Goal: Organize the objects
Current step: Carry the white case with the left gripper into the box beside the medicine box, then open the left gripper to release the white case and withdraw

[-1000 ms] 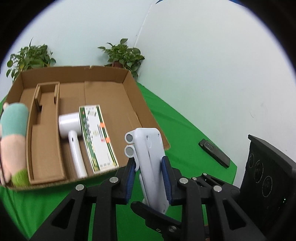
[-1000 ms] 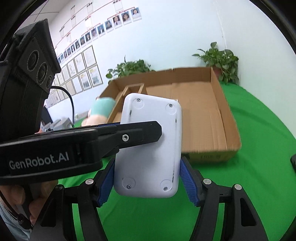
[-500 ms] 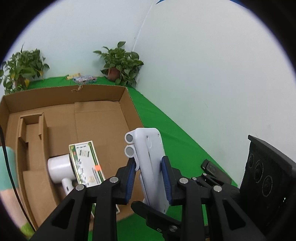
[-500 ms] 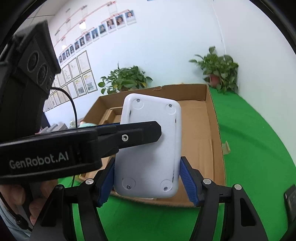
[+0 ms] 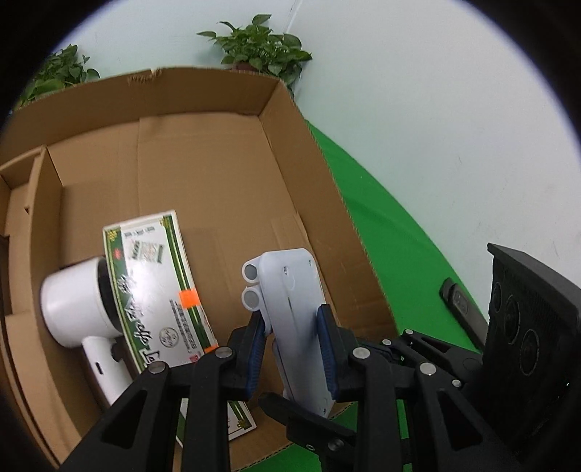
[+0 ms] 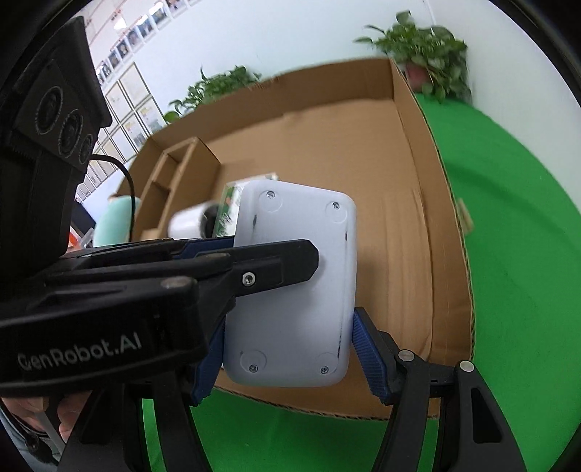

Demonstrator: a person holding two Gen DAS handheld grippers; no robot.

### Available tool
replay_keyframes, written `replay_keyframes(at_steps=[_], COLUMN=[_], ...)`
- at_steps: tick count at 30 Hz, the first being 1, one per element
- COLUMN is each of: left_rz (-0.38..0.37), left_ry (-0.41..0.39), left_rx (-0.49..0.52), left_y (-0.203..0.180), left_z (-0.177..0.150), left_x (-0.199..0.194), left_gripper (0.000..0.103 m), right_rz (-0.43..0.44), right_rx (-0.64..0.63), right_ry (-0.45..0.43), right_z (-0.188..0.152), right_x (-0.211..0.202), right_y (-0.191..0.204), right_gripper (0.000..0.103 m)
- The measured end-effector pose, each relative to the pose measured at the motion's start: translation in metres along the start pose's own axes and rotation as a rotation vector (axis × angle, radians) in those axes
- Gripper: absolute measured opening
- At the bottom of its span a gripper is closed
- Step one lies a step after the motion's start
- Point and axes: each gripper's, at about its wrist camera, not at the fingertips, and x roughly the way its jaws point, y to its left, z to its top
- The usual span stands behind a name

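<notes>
- A plain pale white wall (image 5: 417, 119) rises behind the work surface and meets a second pale wall at a corner (image 5: 296, 11).
- A bright green cloth-covered tabletop (image 6: 508, 254) runs up to the walls.
- Two leafy green potted plants stand at the back, one near the corner (image 5: 259, 51), the other further left (image 5: 58, 76).
- Rows of framed certificates and small portrait photos (image 6: 134, 83) hang on the far white wall.

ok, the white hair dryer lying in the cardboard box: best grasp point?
The white hair dryer's handle, from above, fingers across its width. It lies flat; the handle is slim and free on its left, while the barrel looks too fat and the green-and-white printed carton crowds the right.
</notes>
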Motion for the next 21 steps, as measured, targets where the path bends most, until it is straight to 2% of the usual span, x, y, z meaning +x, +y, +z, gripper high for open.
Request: replay_keyframes(at_steps=[6,9,11,14,21], left_rz=[0.007,0.047,0.067,0.044,0.058], left_ry=[0.025,0.036,0.053,0.054,0.054], left_rx=[-0.034,-0.063,-0.077,-0.105,-0.080], left_y=[0.003,0.010,0.015,0.022,0.016], left_z=[-0.009,-0.011,-0.013,-0.018,-0.027], left_x=[0.015,0.018,0.023,0.026,0.029], left_gripper=[0.027,0.027,0.024,0.023,0.021], right_rz=[-0.015,0.005,0.008,0.007,0.004], right_rx=[0.018,0.030,0.031,0.036,0.024], right_ry=[0.053,0.073,0.084,0.092,0.077], right_z=[-0.007,-0.003,-0.003,-0.003,-0.006], right_x=[0.018,0.028,0.033,0.036,0.032], right_y=[-0.011,-0.013,-0.013,-0.014,-0.011], right_gripper=[0.063,0.062,0.051,0.051,0.051])
